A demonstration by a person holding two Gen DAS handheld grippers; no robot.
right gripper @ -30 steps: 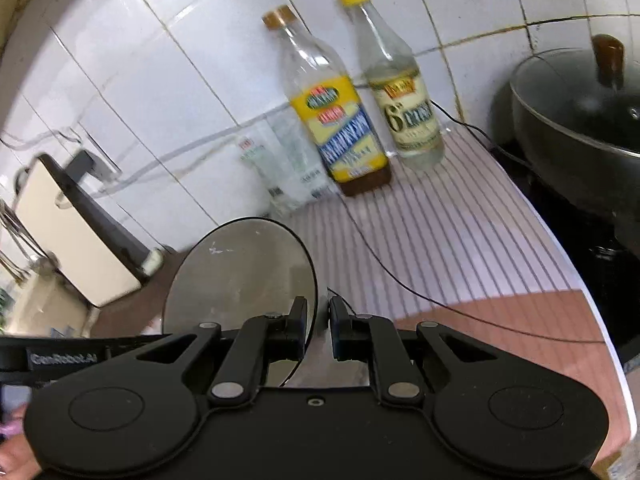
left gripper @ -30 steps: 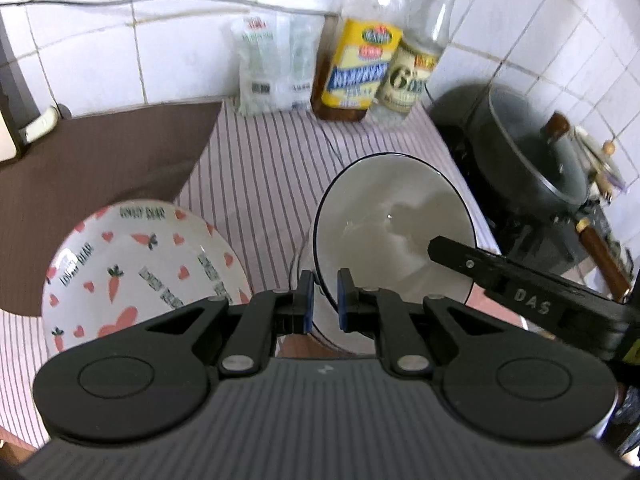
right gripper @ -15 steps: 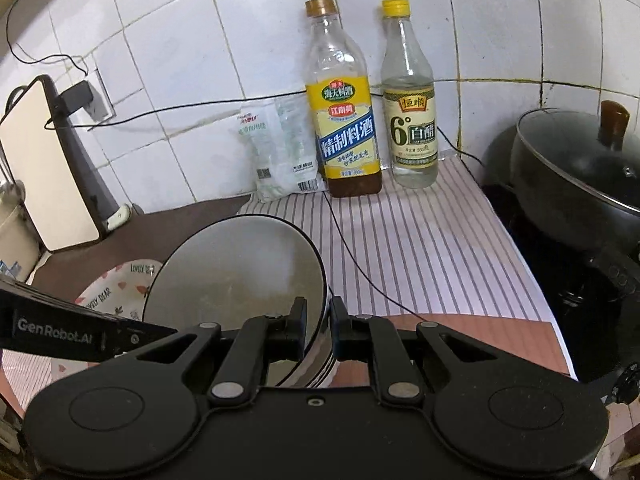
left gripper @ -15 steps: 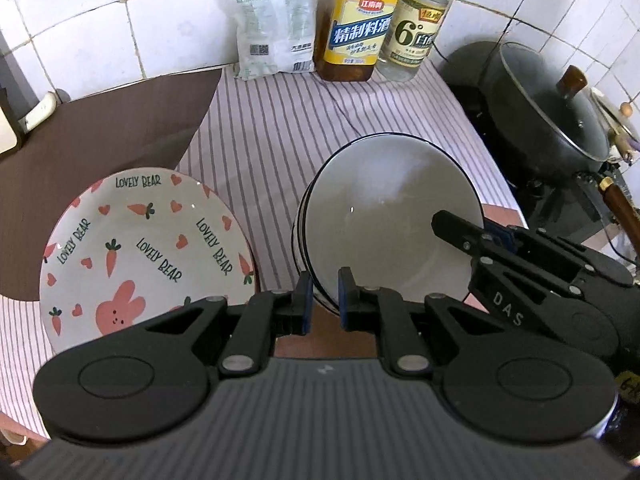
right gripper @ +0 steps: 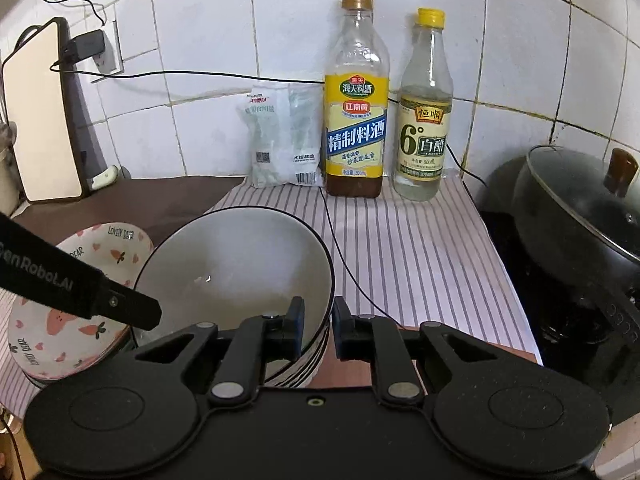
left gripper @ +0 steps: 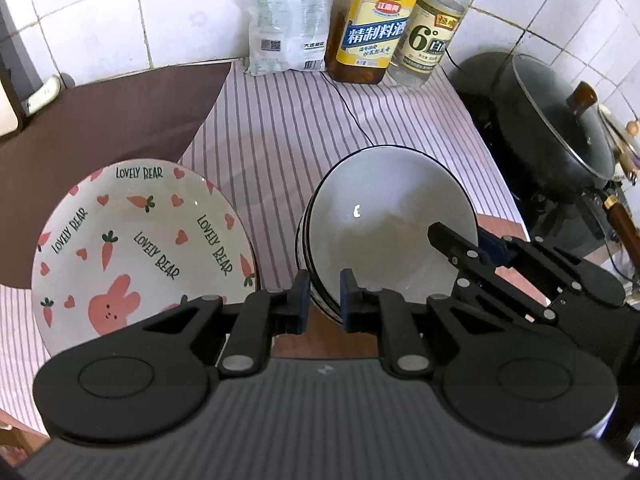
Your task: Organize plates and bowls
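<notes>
Bowls: white bowl (left gripper: 384, 236) with a dark rim, nested on top of a stack of like bowls, centre of the left wrist view, on the striped cloth (left gripper: 280, 120). The left gripper (left gripper: 324, 300) at lower centre straddles the near rim of the top bowl; its jaws are opening, and whether the blue pads (left gripper: 302, 300) still press the rim cannot be told. The right gripper (left gripper: 486, 246) enters from the right edge, its fingers at the bowl's right rim. Plate (left gripper: 140, 248), cream with carrots, hearts and the words LOVELY BEAR, lies at centre left, just beside the bowl stack. Upper frame: white packet (left gripper: 288, 28), yellow-labelled bottle (left gripper: 372, 32) and clear bottle (left gripper: 432, 36) against the tiled wall. Lidded dark pot (left gripper: 556, 128) at right.

Right wrist view: the same bowl (right gripper: 236, 276) sits at lower centre, with the right gripper (right gripper: 318, 328) astride its right-hand rim, one finger inside and one outside. These jaws are opening too; contact with the rim cannot be judged. The left gripper's finger (right gripper: 80, 288) crosses from the left edge over the plate (right gripper: 80, 320). Both bottles (right gripper: 356, 120) and the packet (right gripper: 280, 136) stand upper centre; the pot (right gripper: 580, 216) at right.
</notes>
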